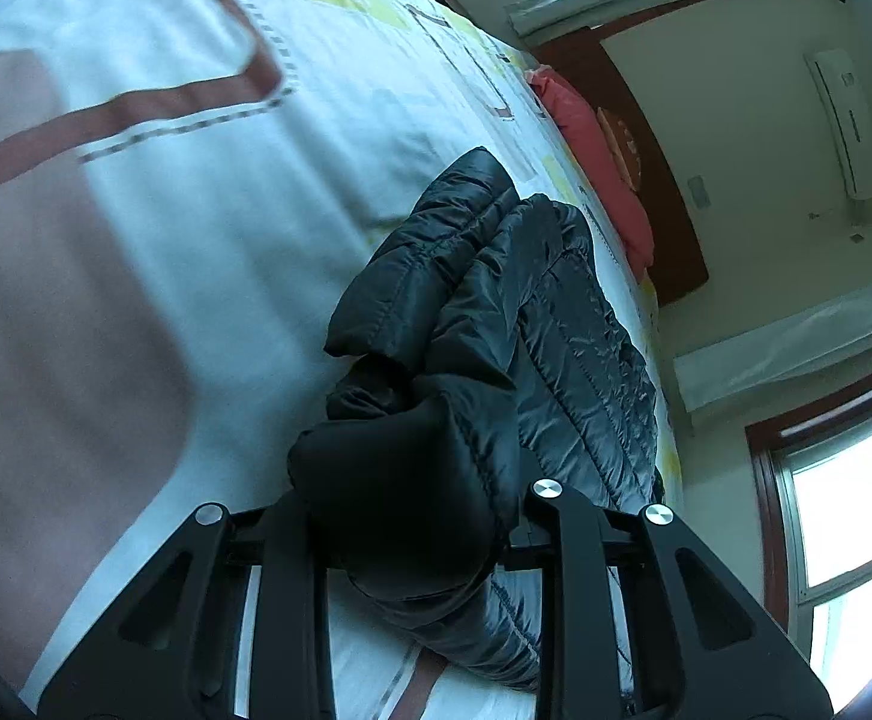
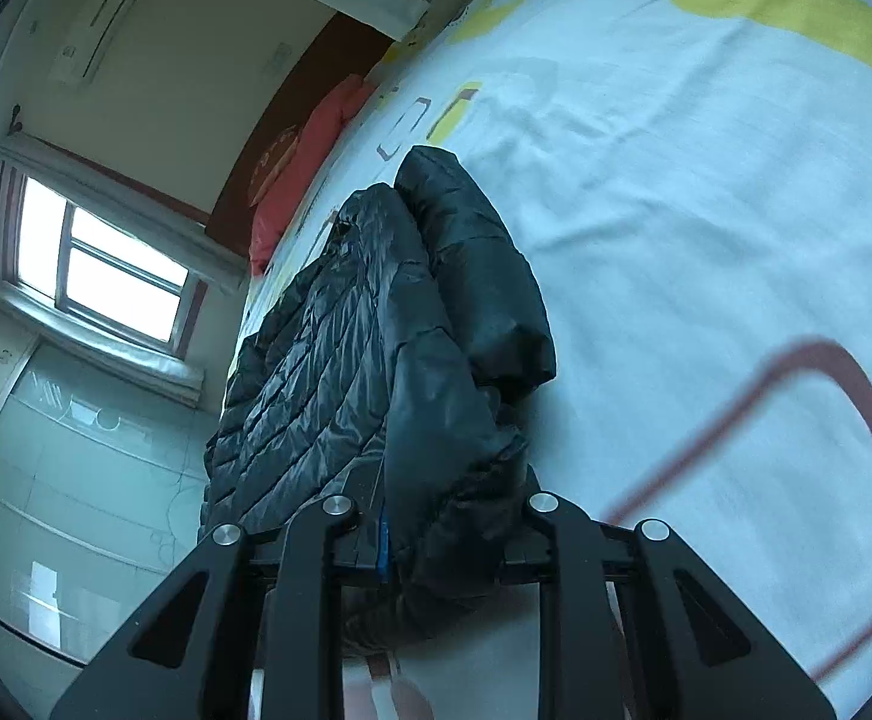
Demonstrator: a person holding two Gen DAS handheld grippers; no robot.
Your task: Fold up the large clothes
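The black puffer jacket (image 1: 496, 312) is being pinched at its near edge by both hand-held grippers, left (image 1: 417, 516) and right (image 2: 442, 516); carrying both corners evenly over the bed (image 1: 165, 240) should be keeping the fold straight.

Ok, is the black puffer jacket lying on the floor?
No, the black puffer jacket lies on the patterned bedsheet of a bed, its near edge bunched in the right claw.

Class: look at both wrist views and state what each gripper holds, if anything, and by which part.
Both hold the black puffer jacket: the left gripper and the right gripper each pinch a bunched fold at its near edge.
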